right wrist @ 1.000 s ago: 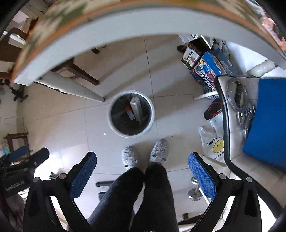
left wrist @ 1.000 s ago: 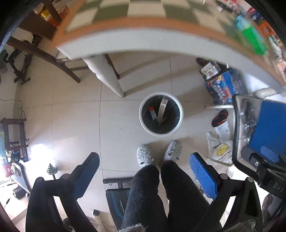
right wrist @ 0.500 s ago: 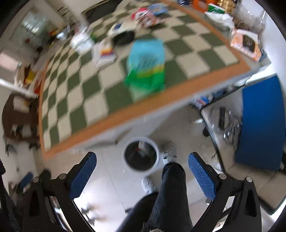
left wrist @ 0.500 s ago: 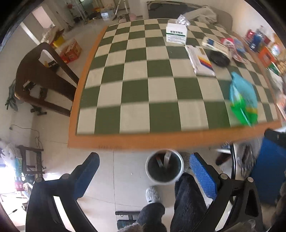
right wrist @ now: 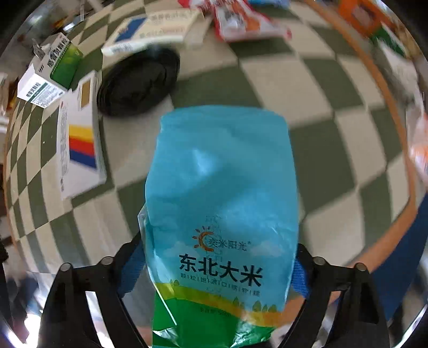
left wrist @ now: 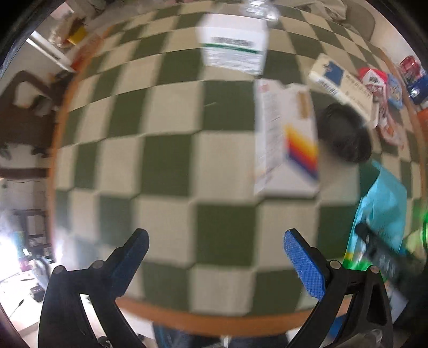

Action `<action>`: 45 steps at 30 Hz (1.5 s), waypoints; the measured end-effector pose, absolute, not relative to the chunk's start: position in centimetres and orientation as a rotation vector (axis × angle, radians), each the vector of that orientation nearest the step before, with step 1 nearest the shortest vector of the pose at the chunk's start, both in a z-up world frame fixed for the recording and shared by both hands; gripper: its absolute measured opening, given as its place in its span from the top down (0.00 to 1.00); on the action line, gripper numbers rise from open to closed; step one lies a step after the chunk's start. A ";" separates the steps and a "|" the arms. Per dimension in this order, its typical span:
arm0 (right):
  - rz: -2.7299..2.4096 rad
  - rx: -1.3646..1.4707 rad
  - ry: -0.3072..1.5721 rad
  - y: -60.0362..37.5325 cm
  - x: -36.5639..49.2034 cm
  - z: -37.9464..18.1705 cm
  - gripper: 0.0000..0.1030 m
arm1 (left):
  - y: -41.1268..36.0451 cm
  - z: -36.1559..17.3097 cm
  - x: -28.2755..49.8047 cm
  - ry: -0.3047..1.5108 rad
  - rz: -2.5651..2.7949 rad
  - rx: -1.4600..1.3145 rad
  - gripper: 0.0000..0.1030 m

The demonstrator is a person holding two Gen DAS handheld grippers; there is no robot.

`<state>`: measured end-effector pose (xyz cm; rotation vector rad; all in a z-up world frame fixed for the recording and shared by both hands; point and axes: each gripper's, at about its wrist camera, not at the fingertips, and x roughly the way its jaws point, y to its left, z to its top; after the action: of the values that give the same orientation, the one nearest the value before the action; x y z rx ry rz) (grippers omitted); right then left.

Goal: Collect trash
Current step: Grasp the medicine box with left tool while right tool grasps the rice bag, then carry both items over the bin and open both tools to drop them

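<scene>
A light-blue and green rice bag (right wrist: 222, 174) lies on the green-and-white checkered table (right wrist: 334, 112). My right gripper (right wrist: 214, 270) points straight down over the bag's printed lower half. Its jaws are closing, and the blue pads (right wrist: 299, 278) meet the bag's two side edges. The same bag (left wrist: 382, 203) shows at the right edge of the left wrist view. My left gripper (left wrist: 216, 241) hangs open over bare checkered squares near the table's front edge, with nothing between its fingers.
A flat white box with rainbow stripes (left wrist: 286, 139) (right wrist: 77, 139), a black round dish (left wrist: 345, 133) (right wrist: 139, 80), a white-and-green carton (left wrist: 232, 45) (right wrist: 50, 75) and a blue-and-white box (left wrist: 339, 80) lie farther back. Red snack packets (right wrist: 240, 21) sit at the far edge.
Both views swung from the floor and its trash bin up and over the tabletop. The right gripper's jaws narrowed around the rice bag. The left gripper stayed open.
</scene>
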<state>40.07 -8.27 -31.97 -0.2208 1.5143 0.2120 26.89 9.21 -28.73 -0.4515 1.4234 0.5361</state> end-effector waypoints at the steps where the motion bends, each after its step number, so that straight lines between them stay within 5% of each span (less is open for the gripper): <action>1: 0.216 -0.219 1.510 -8.9 41.2 -31.7 0.16 | 9.3 -29.3 28.3 1.430 0.523 -0.465 0.00; 7: 0.192 -0.215 1.522 -12.5 47.3 -31.1 0.16 | 9.1 -32.8 35.6 1.489 0.460 -0.441 0.05; 9: 0.180 -0.201 1.534 -13.4 48.6 -31.3 0.16 | 9.0 -33.3 36.3 1.498 0.454 -0.416 0.32; 19: 0.276 -0.197 1.583 -13.2 50.0 -31.4 0.16 | 7.3 -33.7 29.8 1.537 0.454 -0.390 0.33; 24: 0.297 -0.274 1.580 -12.4 48.3 -31.9 0.14 | 8.0 -34.0 28.2 1.509 0.474 -0.433 0.21; 27: 0.278 -0.278 1.584 -11.7 48.9 -32.5 0.14 | 9.1 -33.8 29.2 1.470 0.473 -0.444 0.32; 32: 0.276 -0.325 1.539 -10.4 48.8 -32.4 0.17 | 8.3 -32.8 28.2 1.470 0.469 -0.430 0.33; 45: 0.442 -0.107 1.437 -12.2 32.2 -24.1 0.18 | 6.3 -24.0 10.2 1.280 0.366 -0.464 0.33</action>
<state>32.22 -12.18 -24.13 -0.1066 1.4374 0.4424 10.20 6.35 -24.03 -0.4644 1.2796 0.3662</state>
